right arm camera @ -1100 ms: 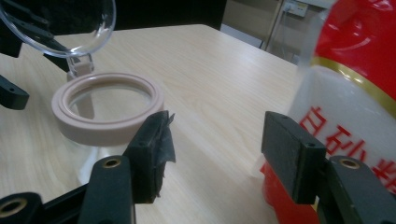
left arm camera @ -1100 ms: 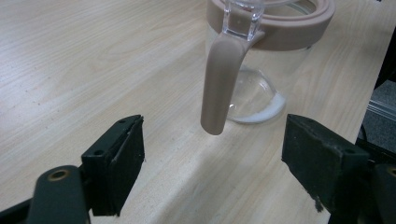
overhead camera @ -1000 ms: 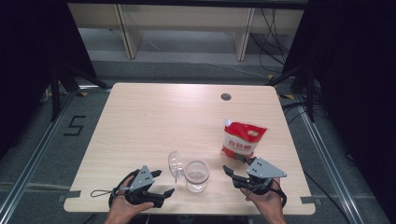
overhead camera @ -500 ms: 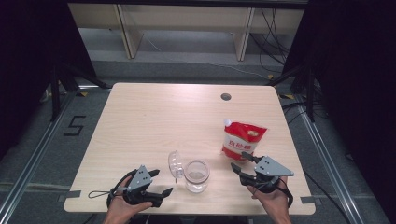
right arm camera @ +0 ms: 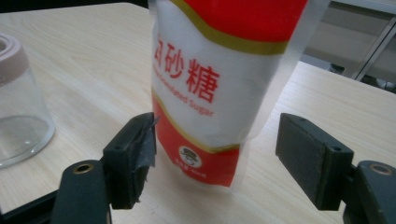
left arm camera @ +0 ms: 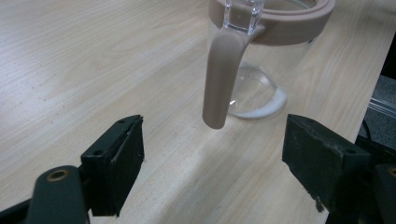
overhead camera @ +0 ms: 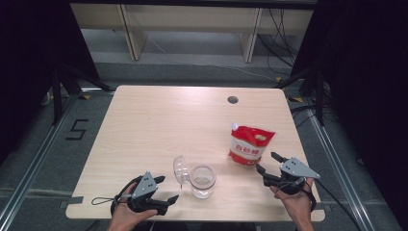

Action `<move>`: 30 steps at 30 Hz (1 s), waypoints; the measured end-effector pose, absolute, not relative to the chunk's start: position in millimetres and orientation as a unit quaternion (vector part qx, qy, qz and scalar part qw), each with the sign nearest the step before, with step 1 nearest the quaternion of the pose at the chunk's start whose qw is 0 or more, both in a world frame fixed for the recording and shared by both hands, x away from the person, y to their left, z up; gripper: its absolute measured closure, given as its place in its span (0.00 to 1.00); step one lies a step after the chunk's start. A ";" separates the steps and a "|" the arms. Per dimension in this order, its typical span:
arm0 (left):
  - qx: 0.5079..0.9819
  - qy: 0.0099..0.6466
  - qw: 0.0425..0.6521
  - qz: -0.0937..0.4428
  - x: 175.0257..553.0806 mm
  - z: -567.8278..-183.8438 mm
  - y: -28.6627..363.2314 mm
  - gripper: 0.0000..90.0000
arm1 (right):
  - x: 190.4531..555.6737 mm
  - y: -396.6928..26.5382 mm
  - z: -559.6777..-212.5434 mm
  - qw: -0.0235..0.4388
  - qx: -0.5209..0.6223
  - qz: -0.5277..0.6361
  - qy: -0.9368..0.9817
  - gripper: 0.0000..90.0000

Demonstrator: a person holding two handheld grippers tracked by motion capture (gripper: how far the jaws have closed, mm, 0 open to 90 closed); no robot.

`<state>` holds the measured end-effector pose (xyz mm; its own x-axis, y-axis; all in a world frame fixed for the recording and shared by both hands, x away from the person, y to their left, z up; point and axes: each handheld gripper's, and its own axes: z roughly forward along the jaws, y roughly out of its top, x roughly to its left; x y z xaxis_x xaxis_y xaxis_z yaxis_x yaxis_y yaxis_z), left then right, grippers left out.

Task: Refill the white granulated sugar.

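A clear glass jar [overhead camera: 202, 181] with a pinkish rim stands near the table's front edge, its hinged lid [overhead camera: 180, 169] swung open to the left. My left gripper [overhead camera: 167, 188] lies just left of it, open; in the left gripper view its jaws [left arm camera: 212, 168] face the jar [left arm camera: 261, 88] and its hanging pink clasp [left arm camera: 222, 74], touching neither. A red and white sugar bag [overhead camera: 250, 146] stands upright to the right. My right gripper [overhead camera: 267, 162] points at the bag [right arm camera: 219, 79]; its jaws [right arm camera: 215, 158] have just been opening and stand wide, pads clear of the bag.
The wooden table [overhead camera: 159, 125] has a round cable hole [overhead camera: 233, 100] at the back right. The jar [right arm camera: 18, 107] sits left of the bag in the right gripper view. Shelving and cables lie on the floor beyond the far edge.
My right gripper has moved to the right, away from the jar and in front of the sugar bag, and its jaws stand wider. The left gripper has stayed put.
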<state>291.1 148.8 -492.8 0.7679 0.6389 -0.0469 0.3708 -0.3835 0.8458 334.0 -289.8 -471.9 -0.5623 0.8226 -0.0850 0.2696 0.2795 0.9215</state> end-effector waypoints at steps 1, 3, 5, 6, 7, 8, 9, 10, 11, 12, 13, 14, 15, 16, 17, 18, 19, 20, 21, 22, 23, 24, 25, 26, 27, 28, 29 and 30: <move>0.817 0.308 0.467 0.140 291.0 -493.6 147.7 0.23 | 336.4 -290.6 -473.3 0.290 0.365 0.479 0.744 0.29; 0.818 0.305 0.468 0.136 291.2 -493.5 147.6 0.23 | 343.3 -291.6 -476.2 0.288 0.358 0.481 0.747 0.29; 0.820 0.303 0.465 0.138 290.7 -492.9 147.6 0.23 | 348.3 -289.8 -478.6 0.283 0.363 0.485 0.744 0.27; 0.817 0.305 0.470 0.134 290.4 -493.4 146.7 0.23 | 349.6 -288.5 -479.0 0.287 0.363 0.480 0.745 0.27; 0.818 0.302 0.470 0.136 290.8 -493.5 146.8 0.23 | 352.0 -288.0 -479.8 0.289 0.357 0.481 0.747 0.27; 0.818 0.304 0.470 0.135 290.5 -493.6 146.7 0.23 | 355.5 -287.9 -480.2 0.300 0.344 0.482 0.748 0.27; 0.818 0.305 0.470 0.134 290.5 -493.8 146.6 0.23 | 356.3 -285.9 -480.6 0.289 0.346 0.482 0.752 0.27; 0.819 0.302 0.470 0.132 291.1 -493.8 147.0 0.23 | 357.5 -284.4 -480.8 0.288 0.345 0.483 0.752 0.28; 0.819 0.302 0.469 0.133 291.3 -493.9 147.1 0.23 | 360.0 -283.5 -481.1 0.297 0.339 0.481 0.752 0.28; 0.818 0.303 0.470 0.133 291.2 -494.1 147.0 0.23 | 362.5 -283.5 -481.0 0.303 0.335 0.481 0.751 0.28; 0.819 0.303 0.469 0.133 291.1 -494.1 146.9 0.23 | 364.6 -282.7 -481.7 0.301 0.334 0.482 0.752 0.28; 0.818 0.304 0.470 0.132 291.0 -494.2 146.7 0.23 | 364.3 -281.0 -482.7 0.289 0.347 0.482 0.751 0.28; 0.818 0.304 0.470 0.132 290.8 -494.1 146.5 0.23 | 366.7 -280.1 -483.0 0.287 0.347 0.488 0.748 0.28; 0.819 0.303 0.470 0.132 290.6 -494.0 146.4 0.23 | 370.5 -279.5 -483.5 0.293 0.333 0.494 0.748 0.28; 0.820 0.300 0.469 0.134 290.7 -493.8 146.5 0.23 | 370.9 -278.5 -483.6 0.292 0.339 0.494 0.745 0.28; 0.819 0.301 0.469 0.133 290.5 -493.9 146.4 0.23 | 374.1 -278.7 -483.0 0.301 0.322 0.492 0.751 0.28; 0.820 0.301 0.469 0.133 290.5 -493.8 146.4 0.23 | 373.2 -276.4 -483.6 0.280 0.334 0.497 0.750 0.28; 0.820 0.300 0.469 0.132 290.6 -493.8 146.6 0.23 | 375.3 -275.6 -484.5 0.274 0.332 0.510 0.745 0.27; 0.812 0.305 0.479 0.132 290.2 -494.7 145.2 0.23 | 375.2 -275.6 -484.0 0.264 0.338 0.513 0.743 0.27; 0.817 0.304 0.473 0.131 290.0 -493.3 146.5 0.22 | 377.8 -275.9 -485.0 0.264 0.327 0.519 0.744 0.28; 0.815 0.306 0.476 0.128 289.9 -493.4 146.2 0.22 | 378.8 -275.8 -484.9 0.261 0.329 0.523 0.742 0.28; 0.817 0.303 0.474 0.130 290.2 -493.2 146.3 0.22 | 381.0 -276.1 -485.6 0.272 0.323 0.526 0.739 0.29; 0.814 0.304 0.478 0.129 290.1 -494.1 145.3 0.21 | 380.5 -275.4 -485.8 0.256 0.332 0.524 0.742 0.30; 0.819 0.300 0.472 0.129 290.7 -494.2 146.2 0.22 | 383.3 -275.5 -486.6 0.260 0.321 0.524 0.744 0.31; 0.819 0.302 0.472 0.127 290.7 -494.4 145.9 0.21 | 386.1 -275.0 -487.9 0.268 0.314 0.527 0.743 0.32; 0.819 0.302 0.471 0.127 290.7 -494.6 145.8 0.22 | 386.0 -274.3 -488.1 0.262 0.319 0.524 0.745 0.33; 0.818 0.303 0.472 0.129 290.4 -494.8 145.4 0.22 | 387.2 -274.8 -488.3 0.264 0.314 0.518 0.750 0.34; 0.820 0.301 0.469 0.130 290.6 -494.7 145.9 0.22 | 387.0 -272.9 -488.8 0.262 0.319 0.519 0.749 0.34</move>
